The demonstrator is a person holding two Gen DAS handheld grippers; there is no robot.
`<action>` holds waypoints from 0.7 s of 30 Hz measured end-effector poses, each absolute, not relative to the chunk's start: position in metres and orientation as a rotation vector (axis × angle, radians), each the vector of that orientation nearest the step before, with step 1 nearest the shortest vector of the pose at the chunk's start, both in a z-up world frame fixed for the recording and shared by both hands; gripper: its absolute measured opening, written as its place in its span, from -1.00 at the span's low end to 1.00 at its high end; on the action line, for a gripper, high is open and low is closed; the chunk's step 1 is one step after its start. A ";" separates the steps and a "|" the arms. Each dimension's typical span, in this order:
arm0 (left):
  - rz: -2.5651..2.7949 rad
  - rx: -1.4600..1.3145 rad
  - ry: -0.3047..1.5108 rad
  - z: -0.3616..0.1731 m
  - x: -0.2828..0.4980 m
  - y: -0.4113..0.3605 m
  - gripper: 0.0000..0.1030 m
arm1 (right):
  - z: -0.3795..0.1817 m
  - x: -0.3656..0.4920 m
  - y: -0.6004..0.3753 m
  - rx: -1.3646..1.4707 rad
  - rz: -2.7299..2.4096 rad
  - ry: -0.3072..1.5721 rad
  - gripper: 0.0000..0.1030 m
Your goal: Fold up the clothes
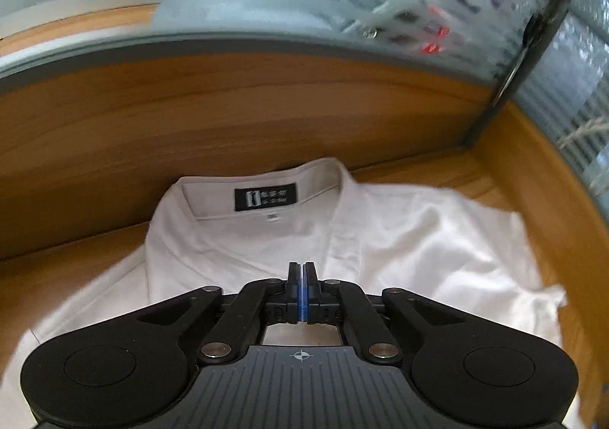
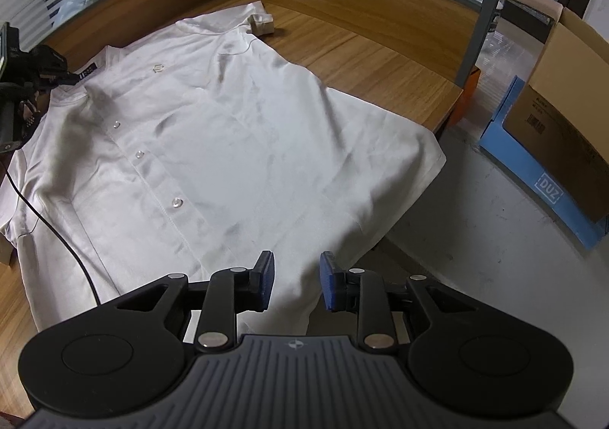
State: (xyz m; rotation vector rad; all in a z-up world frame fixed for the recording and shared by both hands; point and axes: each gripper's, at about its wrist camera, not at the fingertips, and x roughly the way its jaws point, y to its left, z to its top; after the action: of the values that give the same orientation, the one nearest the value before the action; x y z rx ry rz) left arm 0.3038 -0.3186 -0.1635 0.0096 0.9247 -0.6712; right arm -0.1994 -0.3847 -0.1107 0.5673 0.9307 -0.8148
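Observation:
A white button-front shirt [image 2: 236,124] lies spread flat, front up, on the wooden table [image 2: 361,48]. Its collar, with a black label [image 1: 265,197], points toward the back partition. My left gripper [image 1: 302,271] is shut, its blue pads pressed together, and it sits just above the shirt [image 1: 418,239] below the collar opening. No cloth shows between the pads. In the right wrist view the left gripper [image 2: 66,78] is at the collar. My right gripper [image 2: 297,278] is open over the shirt's hem at the table's near edge, with nothing between its fingers.
A wooden partition [image 1: 228,105] topped with frosted glass walls the table at the back and side. A black cable [image 2: 57,235] crosses the shirt's near sleeve. Past the table's right edge are grey floor [image 2: 475,239] and a cardboard box [image 2: 563,94] with a blue base.

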 end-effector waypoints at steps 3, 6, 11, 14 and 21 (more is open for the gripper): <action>-0.683 0.056 0.910 -0.160 0.305 -0.315 -0.92 | -0.111 -0.200 -0.386 0.566 -0.810 0.927 -0.42; -0.696 0.095 0.897 -0.153 0.304 -0.308 -0.79 | -0.110 -0.200 -0.386 0.560 -0.804 0.915 -0.42; -0.711 0.136 0.873 -0.128 0.291 -0.273 -0.57 | -0.109 -0.200 -0.382 0.536 -0.761 0.899 -0.41; -0.702 0.156 0.868 -0.116 0.283 -0.247 -0.45 | -0.106 -0.201 -0.376 0.503 -0.722 0.894 -0.41; -0.625 0.207 0.864 -0.102 0.257 -0.167 -0.20 | -0.095 -0.207 -0.343 0.403 -0.597 0.880 -0.34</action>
State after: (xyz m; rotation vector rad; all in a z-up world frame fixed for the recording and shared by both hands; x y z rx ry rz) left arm 0.2573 -0.1668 -0.1016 0.2075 0.8637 -0.6252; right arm -0.2067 -0.3429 -0.0951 0.4029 0.8801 -0.5972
